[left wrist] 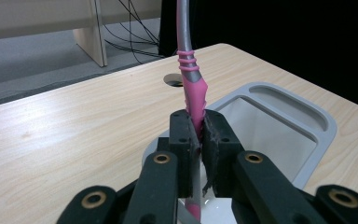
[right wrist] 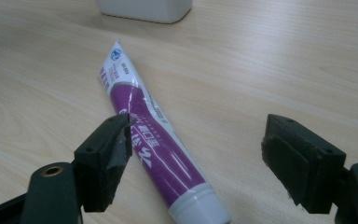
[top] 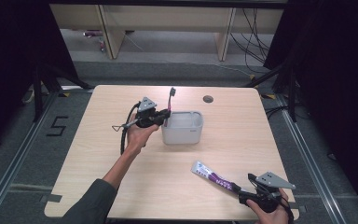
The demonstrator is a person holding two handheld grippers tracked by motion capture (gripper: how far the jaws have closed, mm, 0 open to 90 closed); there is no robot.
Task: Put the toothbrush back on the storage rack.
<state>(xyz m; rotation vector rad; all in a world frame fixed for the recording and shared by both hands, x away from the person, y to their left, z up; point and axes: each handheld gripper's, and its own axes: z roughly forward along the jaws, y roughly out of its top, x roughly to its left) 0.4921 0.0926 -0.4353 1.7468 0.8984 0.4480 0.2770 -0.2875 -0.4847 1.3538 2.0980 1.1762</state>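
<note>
Right gripper [top: 251, 185] at the table's [top: 242, 140] near right edge, jaws spread wide and holding nothing; purple toothpaste tube [right wrist: 154, 140] lies flat on the wood between them, cap end nearest, close to the left jaw. Farther off, left gripper [left wrist: 199, 140] clamped tight on the pink toothbrush [left wrist: 193, 88] handle, brush upright, at the near left rim of the grey container [top: 182, 127].

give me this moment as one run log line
left hand-held gripper: shut on toothbrush, upright beside grey bin | right hand-held gripper: open around toothpaste tube, flat on table
</note>
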